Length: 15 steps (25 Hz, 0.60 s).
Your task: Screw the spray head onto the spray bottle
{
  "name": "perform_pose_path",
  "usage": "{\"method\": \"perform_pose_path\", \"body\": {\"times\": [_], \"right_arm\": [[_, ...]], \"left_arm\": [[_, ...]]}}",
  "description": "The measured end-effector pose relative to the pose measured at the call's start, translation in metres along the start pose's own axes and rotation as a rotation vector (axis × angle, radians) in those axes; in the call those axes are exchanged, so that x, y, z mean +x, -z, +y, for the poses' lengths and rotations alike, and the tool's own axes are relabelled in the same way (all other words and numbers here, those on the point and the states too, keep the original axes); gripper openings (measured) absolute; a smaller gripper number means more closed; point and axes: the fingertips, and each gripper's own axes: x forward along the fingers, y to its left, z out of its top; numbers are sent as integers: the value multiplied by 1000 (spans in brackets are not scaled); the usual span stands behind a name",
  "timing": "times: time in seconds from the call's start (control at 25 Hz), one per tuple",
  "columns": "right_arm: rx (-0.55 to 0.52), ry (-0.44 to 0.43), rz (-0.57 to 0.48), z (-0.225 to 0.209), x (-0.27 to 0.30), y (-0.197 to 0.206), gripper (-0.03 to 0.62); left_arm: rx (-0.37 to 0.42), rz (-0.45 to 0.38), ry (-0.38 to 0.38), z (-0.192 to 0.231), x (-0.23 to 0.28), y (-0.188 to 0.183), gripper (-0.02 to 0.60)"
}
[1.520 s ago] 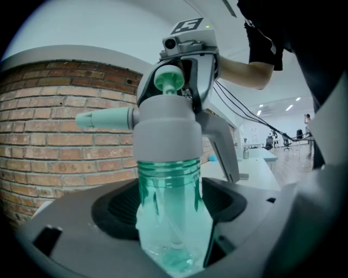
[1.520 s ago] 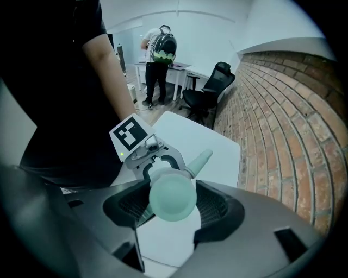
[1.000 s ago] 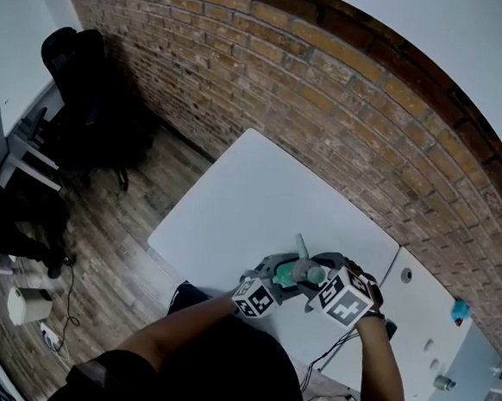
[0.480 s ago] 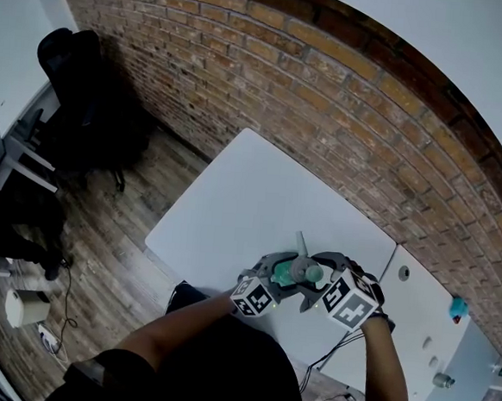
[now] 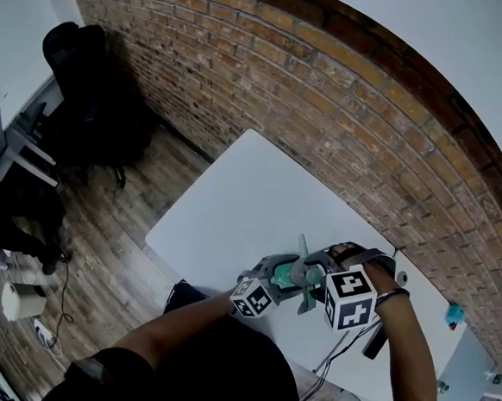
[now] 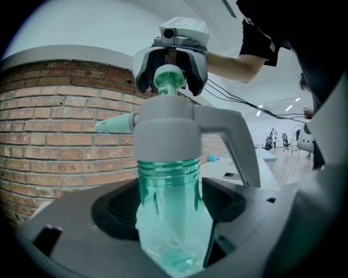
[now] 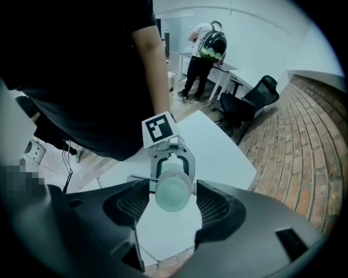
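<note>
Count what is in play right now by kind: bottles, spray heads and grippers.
spray bottle: 1, green, clamped in the left gripper
spray head: 1, grey, sitting on the bottle's neck
grippers: 2, the left gripper and the right gripper, which is at the head's top knob
Total: 4

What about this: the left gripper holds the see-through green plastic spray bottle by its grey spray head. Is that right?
Not quite. The left gripper holds the see-through green plastic spray bottle by its green body, just below the grey spray head. The left gripper view shows its jaws closed on that body.
</note>
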Motion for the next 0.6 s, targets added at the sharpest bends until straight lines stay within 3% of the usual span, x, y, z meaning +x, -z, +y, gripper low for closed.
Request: {"method": "perform_pose_path", "body": {"times": [0.2,0.4,0.6], "right_arm": [[-228,-9,93,-7,10,7,255],[-293,-72,130,2,22,14,255],[-313,-80,129,2,23,12,261]], "left_arm": [[-5,1,1,2,2,-2,341],[-2,2,12,0,1,-2,341],[4,-4,13,0,0,-1,341]]}}
